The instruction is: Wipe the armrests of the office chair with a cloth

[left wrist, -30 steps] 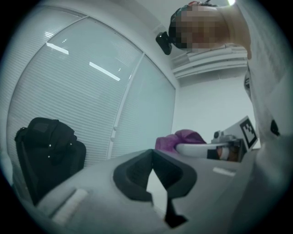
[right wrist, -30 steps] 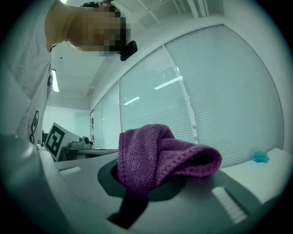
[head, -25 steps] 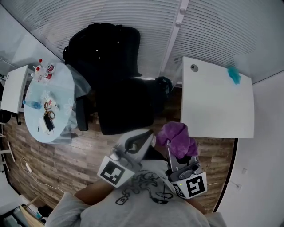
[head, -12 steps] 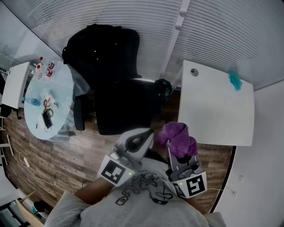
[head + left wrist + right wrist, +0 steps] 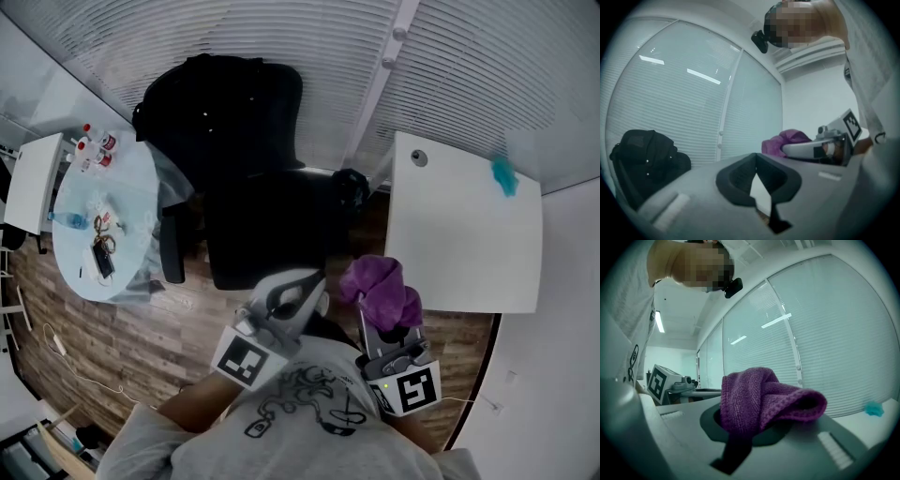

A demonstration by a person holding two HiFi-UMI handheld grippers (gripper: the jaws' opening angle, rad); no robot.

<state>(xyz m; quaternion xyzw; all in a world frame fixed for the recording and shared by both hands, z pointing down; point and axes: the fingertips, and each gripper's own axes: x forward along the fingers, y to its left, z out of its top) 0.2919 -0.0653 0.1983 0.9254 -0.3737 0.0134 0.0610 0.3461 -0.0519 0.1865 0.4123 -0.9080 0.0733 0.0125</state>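
The right gripper (image 5: 752, 426) has its jaws clenched on one purple knitted cloth (image 5: 761, 397), which is bunched above them. The left gripper (image 5: 756, 161) has its jaws pressed together with nothing between them. Each gripper carries one square-marker cube. One black office chair (image 5: 248, 202) stands farther off, apart from the cloth. It has two armrests, the left armrest (image 5: 172, 246) and the right armrest (image 5: 350, 185). One white desk (image 5: 459, 244) stands at right.
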